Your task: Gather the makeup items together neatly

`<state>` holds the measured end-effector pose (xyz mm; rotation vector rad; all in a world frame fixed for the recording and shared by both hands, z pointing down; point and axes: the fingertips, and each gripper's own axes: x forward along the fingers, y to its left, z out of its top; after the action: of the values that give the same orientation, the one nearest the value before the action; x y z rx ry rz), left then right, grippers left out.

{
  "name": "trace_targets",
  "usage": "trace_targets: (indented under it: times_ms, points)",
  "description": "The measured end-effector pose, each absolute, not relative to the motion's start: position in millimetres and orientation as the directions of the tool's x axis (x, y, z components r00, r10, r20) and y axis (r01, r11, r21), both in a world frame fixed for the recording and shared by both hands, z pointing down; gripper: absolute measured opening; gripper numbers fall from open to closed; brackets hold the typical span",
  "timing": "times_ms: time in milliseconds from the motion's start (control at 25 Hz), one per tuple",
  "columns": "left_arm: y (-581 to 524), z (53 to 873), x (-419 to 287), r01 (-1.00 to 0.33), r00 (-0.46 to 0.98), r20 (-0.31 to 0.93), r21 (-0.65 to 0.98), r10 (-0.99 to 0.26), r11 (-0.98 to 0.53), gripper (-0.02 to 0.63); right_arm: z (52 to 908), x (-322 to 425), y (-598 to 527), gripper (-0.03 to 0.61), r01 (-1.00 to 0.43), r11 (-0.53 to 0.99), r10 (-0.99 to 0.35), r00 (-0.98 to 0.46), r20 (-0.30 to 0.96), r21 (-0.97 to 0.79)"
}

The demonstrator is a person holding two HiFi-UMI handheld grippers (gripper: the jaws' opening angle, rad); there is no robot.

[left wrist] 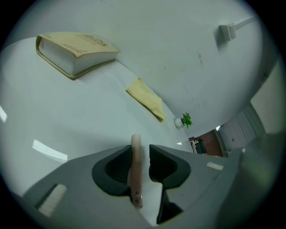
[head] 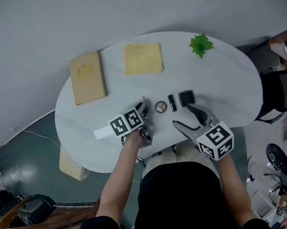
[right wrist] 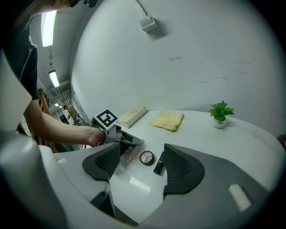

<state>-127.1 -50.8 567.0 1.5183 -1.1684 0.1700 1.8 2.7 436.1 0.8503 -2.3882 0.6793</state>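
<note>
A slim pink makeup tube (left wrist: 136,165) lies between the jaws of my left gripper (left wrist: 140,151). It rests against the left pad, and a strip of table shows between it and the right pad, so the jaws stand open around it. In the head view this gripper (head: 147,118) sits left of a row of items: a round compact (head: 161,106), a black lipstick (head: 172,102) and a black square case (head: 186,98). My right gripper (head: 182,114) hovers open just in front of them with nothing between its jaws. The right gripper view shows the compact (right wrist: 146,157) and lipstick (right wrist: 158,164) ahead.
On the white oval table (head: 230,79) a tan book (head: 87,77) lies at the back left, a yellow cloth (head: 142,58) at the back middle and a small green plant (head: 200,44) at the back right. A dark chair (head: 284,91) stands off the right edge.
</note>
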Motion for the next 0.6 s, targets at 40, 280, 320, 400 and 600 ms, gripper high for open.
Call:
trace_targets:
  times_ms: [40, 280, 320, 400, 600]
  points:
    - [-50.7, 566.7, -126.5, -0.728, 0.496, 0.663, 0.669, -0.562, 0.147, 0.126, 436.1, 1.6, 2.9, 0.316, -0.679, 0.679, -0.423, -0.674, 0.606, -0.280]
    - [-50.4, 565.0, -126.8, -0.726, 0.499, 0.657, 0.673, -0.565, 0.141, 0.146, 435.8, 0.4, 3.7, 0.316, -0.677, 0.681, -0.422, -0.674, 0.606, -0.279]
    - [-50.4, 564.8, -127.2, -0.725, 0.500, 0.656, 0.674, -0.565, 0.141, 0.146, 435.7, 0.4, 3.8, 0.316, -0.678, 0.681, -0.423, -0.674, 0.606, -0.279]
    - [-50.4, 564.3, -127.6, -0.726, 0.500, 0.656, 0.673, -0.565, 0.139, 0.149, 435.4, 0.4, 4.0, 0.316, -0.678, 0.681, -0.423, -0.673, 0.606, -0.277]
    - [-50.3, 564.8, -127.6, -0.727, 0.502, 0.655, 0.673, -0.565, 0.135, 0.149, 435.8, 0.0, 5.2, 0.316, -0.679, 0.679, -0.425, -0.672, 0.606, -0.277]
